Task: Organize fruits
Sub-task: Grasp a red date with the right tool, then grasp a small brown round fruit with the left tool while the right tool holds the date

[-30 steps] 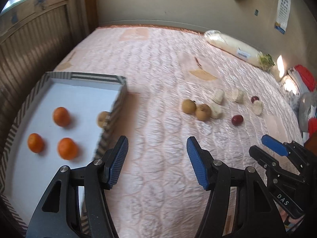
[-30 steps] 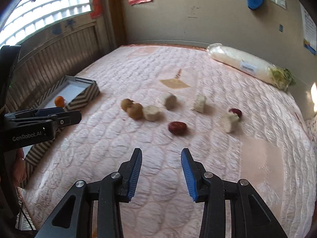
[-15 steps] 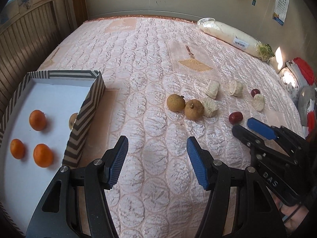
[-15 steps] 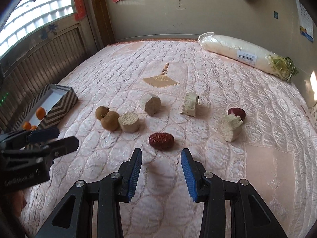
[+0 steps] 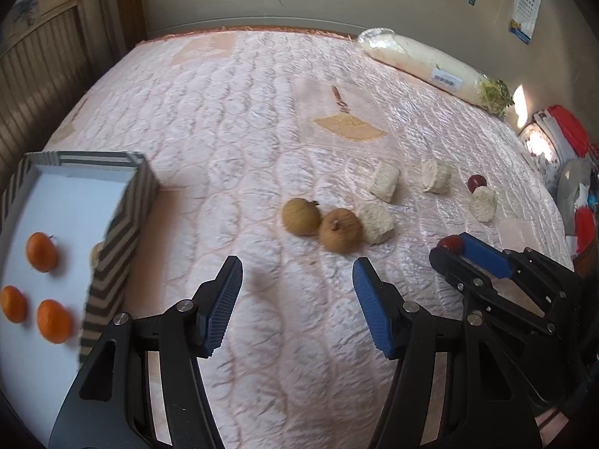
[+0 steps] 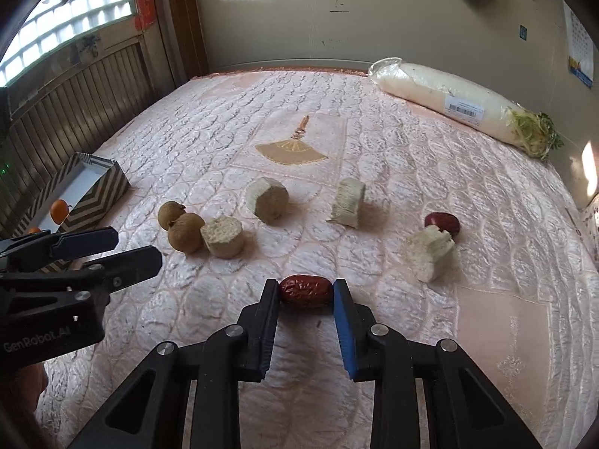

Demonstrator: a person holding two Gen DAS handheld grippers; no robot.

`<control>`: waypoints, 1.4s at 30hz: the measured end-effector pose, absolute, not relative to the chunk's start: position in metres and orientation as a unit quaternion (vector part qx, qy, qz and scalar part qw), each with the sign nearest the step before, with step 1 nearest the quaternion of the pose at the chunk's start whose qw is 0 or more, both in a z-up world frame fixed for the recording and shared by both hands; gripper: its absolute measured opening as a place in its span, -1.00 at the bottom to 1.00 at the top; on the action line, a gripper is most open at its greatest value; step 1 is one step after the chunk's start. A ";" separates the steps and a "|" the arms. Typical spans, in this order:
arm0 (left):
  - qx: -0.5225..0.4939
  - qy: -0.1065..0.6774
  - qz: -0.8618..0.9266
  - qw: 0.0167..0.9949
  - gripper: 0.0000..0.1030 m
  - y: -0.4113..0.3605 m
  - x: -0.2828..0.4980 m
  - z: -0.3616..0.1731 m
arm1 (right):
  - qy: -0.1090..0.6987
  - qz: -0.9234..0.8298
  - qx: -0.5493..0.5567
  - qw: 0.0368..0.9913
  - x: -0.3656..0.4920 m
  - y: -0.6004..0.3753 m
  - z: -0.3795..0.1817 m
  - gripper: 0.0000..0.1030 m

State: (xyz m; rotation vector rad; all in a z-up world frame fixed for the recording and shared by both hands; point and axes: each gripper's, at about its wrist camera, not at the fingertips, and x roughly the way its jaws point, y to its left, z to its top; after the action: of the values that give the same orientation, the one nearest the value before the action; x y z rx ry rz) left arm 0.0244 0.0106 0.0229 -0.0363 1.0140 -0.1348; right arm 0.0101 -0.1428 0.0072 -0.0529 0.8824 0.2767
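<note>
At the far left sits the chevron-striped cardboard tray [image 5: 123, 239], holding small orange tangerines [image 5: 42, 252]. The left gripper [image 5: 297, 301] hovers over the pink quilted bed [image 5: 232, 119], fingers spread and empty, two brown longans [image 5: 322, 222] just ahead. Rightward, the right gripper [image 6: 306, 312] has just been closing; its fingers pinch the wrinkled red jujube [image 6: 306, 292] end to end, long axis crosswise. The tray lies well left of it.
</note>
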 end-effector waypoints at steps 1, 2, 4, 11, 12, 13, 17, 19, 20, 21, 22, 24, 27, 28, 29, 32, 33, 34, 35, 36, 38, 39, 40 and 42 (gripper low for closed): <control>-0.017 0.488 -0.068 0.870 0.20 0.007 0.026 0.021 | 0.426 0.133 -0.025 0.894 0.010 -0.145 0.007 -0.46; -0.015 0.489 -0.072 0.869 0.20 0.004 0.028 0.019 | 0.426 0.133 -0.024 0.894 0.010 -0.146 0.007 -0.46; -0.011 0.489 -0.079 0.868 0.20 -0.002 0.031 0.016 | 0.426 0.132 -0.021 0.895 0.010 -0.149 0.007 -0.46; 0.008 0.481 -0.082 0.873 0.20 -0.013 0.047 0.012 | 0.426 0.132 -0.013 0.895 0.011 -0.153 0.007 -0.46; 0.007 0.480 -0.086 0.873 0.20 -0.013 0.048 0.012 | 0.426 0.133 -0.013 0.895 0.011 -0.153 0.006 -0.46; 0.007 0.480 -0.090 0.873 0.20 -0.013 0.048 0.013 | 0.426 0.133 -0.013 0.895 0.012 -0.153 0.006 -0.46; 0.019 0.471 -0.098 0.876 0.12 -0.013 0.046 0.012 | 0.426 0.133 -0.013 0.895 0.012 -0.152 0.006 -0.46; 0.026 0.465 -0.097 0.880 -0.31 -0.013 0.045 0.011 | 0.426 0.132 -0.014 0.895 0.012 -0.152 0.006 -0.46; 0.025 0.462 -0.098 0.881 -0.52 -0.012 0.045 0.011 | 0.426 0.132 -0.014 0.895 0.012 -0.152 0.006 -0.46; 0.024 0.463 -0.094 0.881 -0.67 -0.010 0.047 0.011 | 0.426 0.132 -0.014 0.895 0.012 -0.151 0.006 -0.46; 0.017 0.463 -0.097 0.881 -0.67 -0.007 0.047 0.011 | 0.426 0.132 -0.014 0.895 0.012 -0.151 0.006 -0.46; 0.009 0.464 -0.101 0.880 -0.69 -0.004 0.046 0.012 | 0.426 0.132 -0.014 0.895 0.012 -0.151 0.006 -0.46; 0.002 0.467 -0.101 0.879 -0.69 0.001 0.043 0.012 | 0.426 0.132 -0.015 0.895 0.012 -0.152 0.006 -0.46; -0.003 0.468 -0.099 0.878 -0.69 0.003 0.042 0.013 | 0.426 0.132 -0.015 0.895 0.012 -0.151 0.006 -0.46; -0.008 0.471 -0.095 0.877 -0.69 0.005 0.042 0.013 | 0.426 0.132 -0.016 0.895 0.012 -0.151 0.006 -0.46; -0.017 0.477 -0.087 0.874 -0.69 0.013 0.040 0.014 | 0.427 0.132 -0.017 0.894 0.011 -0.151 0.006 -0.46; -0.018 0.477 -0.085 0.875 -0.69 0.015 0.039 0.015 | 0.428 0.132 -0.017 0.894 0.012 -0.151 0.006 -0.46; -0.015 0.476 -0.083 0.875 -0.67 0.014 0.039 0.015 | 0.428 0.132 -0.017 0.894 0.012 -0.151 0.006 -0.46; -0.013 0.476 -0.082 0.875 -0.67 0.014 0.039 0.015 | 0.428 0.132 -0.016 0.894 0.012 -0.151 0.006 -0.46; -0.009 0.476 -0.082 0.876 -0.67 0.013 0.040 0.015 | 0.428 0.132 -0.016 0.894 0.012 -0.151 0.006 -0.46; -0.004 0.476 -0.084 0.876 -0.67 0.011 0.041 0.015 | 0.428 0.132 -0.016 0.894 0.012 -0.151 0.006 -0.46; 0.000 0.475 -0.084 0.876 -0.66 0.009 0.042 0.015 | 0.428 0.132 -0.016 0.894 0.012 -0.151 0.006 -0.46; 0.002 0.474 -0.083 0.876 -0.54 0.008 0.043 0.015 | 0.428 0.132 -0.016 0.894 0.012 -0.151 0.006 -0.46; 0.002 0.471 -0.084 0.878 -0.23 0.007 0.045 0.015 | 0.429 0.132 -0.017 0.894 0.012 -0.151 0.006 -0.46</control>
State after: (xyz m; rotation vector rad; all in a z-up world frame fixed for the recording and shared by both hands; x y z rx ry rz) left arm 0.0452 0.0074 0.0155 0.0041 0.9820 -0.1743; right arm 0.0122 -0.1505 0.0063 -0.0343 0.8888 0.2745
